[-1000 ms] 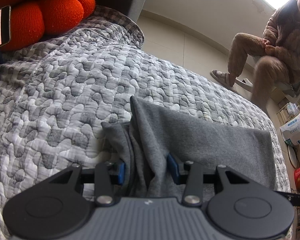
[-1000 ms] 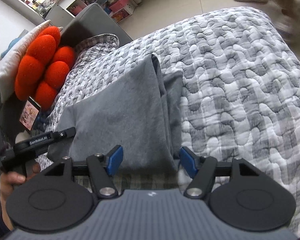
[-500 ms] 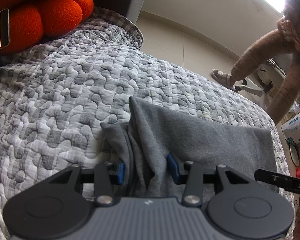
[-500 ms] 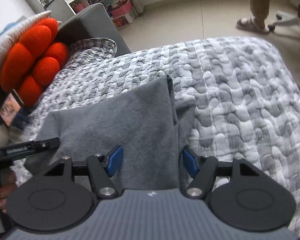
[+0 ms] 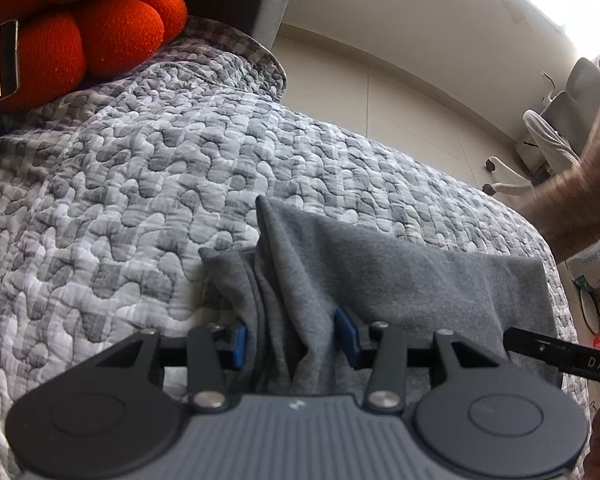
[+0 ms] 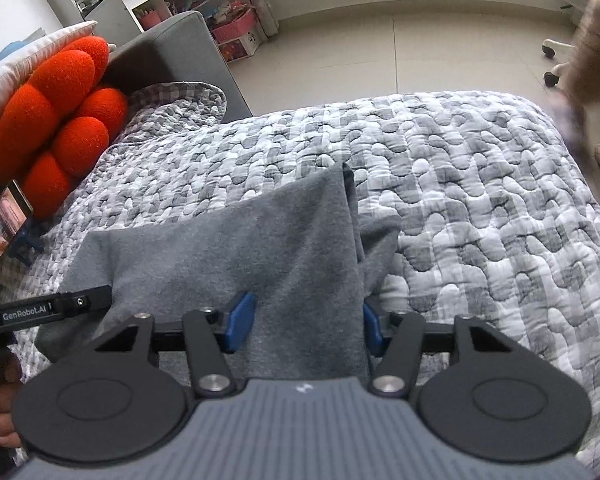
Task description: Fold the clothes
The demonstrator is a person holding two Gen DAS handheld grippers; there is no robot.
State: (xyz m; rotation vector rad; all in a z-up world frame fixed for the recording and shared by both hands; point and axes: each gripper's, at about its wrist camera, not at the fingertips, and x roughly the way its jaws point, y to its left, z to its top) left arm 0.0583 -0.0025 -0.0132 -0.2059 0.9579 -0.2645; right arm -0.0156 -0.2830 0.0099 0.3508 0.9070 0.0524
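A grey garment (image 5: 400, 264) lies partly folded on a grey-and-white quilt (image 5: 140, 184); it also shows in the right wrist view (image 6: 236, 248). My left gripper (image 5: 296, 344) stands open, its blue pads either side of bunched folds at the garment's near left edge. My right gripper (image 6: 304, 324) stands open with the garment's near right edge lying between its blue pads. Each gripper's arm shows in the other's view: the right gripper (image 5: 560, 356) and the left gripper (image 6: 48, 308).
An orange knotted cushion (image 6: 56, 128) and a phone on a stand (image 6: 6, 220) sit at the sofa's head end by the grey armrest (image 6: 180, 52). A person's blurred arm (image 5: 580, 200) and an office chair (image 5: 548, 140) are beyond the quilt's far edge.
The right gripper came in lower over the garment's edge, so cloth now lies between its pads. The left gripper stayed put. The seated person stood and moved closer.
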